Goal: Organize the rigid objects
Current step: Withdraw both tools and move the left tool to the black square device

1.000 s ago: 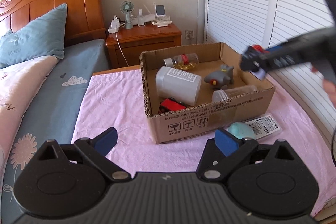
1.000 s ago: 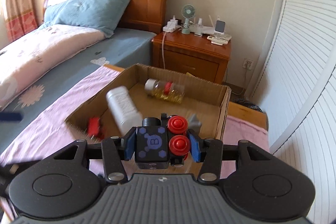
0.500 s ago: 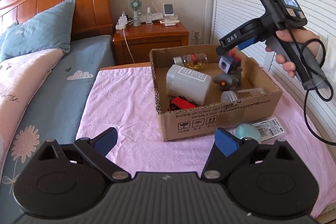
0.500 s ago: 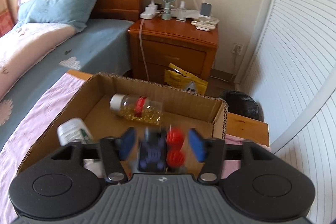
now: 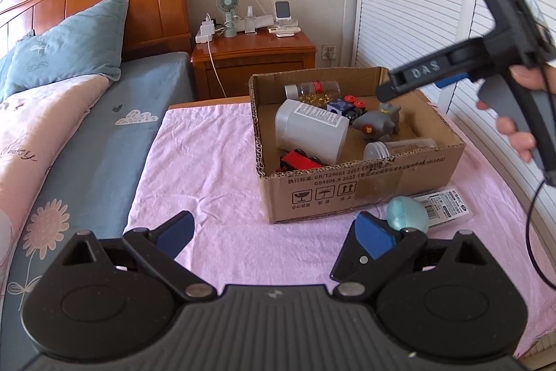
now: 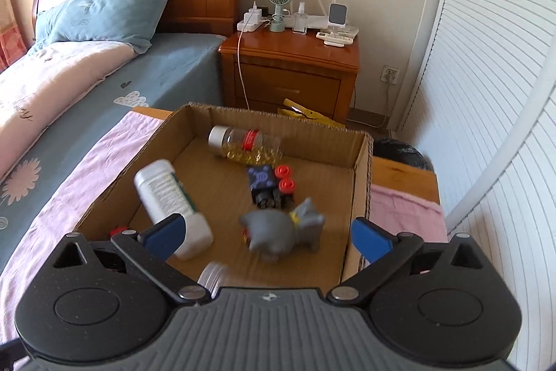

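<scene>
The cardboard box [image 5: 365, 186] is brown with black printed symbols; the cloth [image 5: 208, 169] under it is plain pink; the egg [image 5: 406, 219] is pale teal; the toy truck [image 6: 269, 185] is dark blue with red knobs; the toy animal [image 6: 281, 230] is grey; the pillow [image 6: 107, 13] is dusty blue.

Left tool [image 5: 274, 233] low at 6 o'clock, jaws wide, nothing between them. Cardboard box [image 5: 365, 193] on pink cloth [image 5: 208, 169], holding white bottle [image 5: 311, 129], grey toy [image 5: 378, 124], red car [image 5: 299, 160]. Teal egg [image 5: 406, 214] touching box front. Right tool [image 5: 385, 91] at 2 o'clock, over box.
</scene>
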A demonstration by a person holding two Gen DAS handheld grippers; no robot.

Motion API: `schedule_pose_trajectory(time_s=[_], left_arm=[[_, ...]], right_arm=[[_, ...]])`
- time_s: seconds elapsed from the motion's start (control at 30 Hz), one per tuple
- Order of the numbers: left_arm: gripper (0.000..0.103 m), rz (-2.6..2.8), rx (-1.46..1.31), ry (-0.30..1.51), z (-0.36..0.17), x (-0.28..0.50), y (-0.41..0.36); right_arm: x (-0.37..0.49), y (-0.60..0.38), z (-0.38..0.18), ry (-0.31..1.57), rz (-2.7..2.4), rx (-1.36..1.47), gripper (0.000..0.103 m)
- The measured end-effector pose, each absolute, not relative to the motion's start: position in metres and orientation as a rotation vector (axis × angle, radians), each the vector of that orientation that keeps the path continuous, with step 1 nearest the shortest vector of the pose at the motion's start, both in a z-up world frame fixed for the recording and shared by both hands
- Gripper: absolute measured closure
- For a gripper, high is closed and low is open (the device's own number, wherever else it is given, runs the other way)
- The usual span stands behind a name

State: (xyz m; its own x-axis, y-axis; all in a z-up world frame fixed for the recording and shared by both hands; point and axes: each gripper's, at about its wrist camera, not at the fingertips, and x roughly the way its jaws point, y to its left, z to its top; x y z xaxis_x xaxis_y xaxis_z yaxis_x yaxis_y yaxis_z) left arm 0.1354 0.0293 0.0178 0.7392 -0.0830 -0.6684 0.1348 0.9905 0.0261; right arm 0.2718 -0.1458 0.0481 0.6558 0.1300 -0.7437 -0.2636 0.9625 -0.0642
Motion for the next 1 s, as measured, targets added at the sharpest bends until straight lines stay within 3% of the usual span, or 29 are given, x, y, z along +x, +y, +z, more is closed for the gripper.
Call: schedule_pose_trajectory(time_s=[0.43, 1.0], left_arm=[[0.004, -0.075, 0.092, 0.749, 0.027, 0.122, 0.028], [0.004, -0.108, 0.087, 0.871, -0.019, 0.166, -0.005]], right_arm=[[0.195, -0.161, 0.040, 0.830, 0.145, -0.120, 0.000], [0.131, -0.173, -0.036, 0.883, 0.135, -0.199, 0.000]])
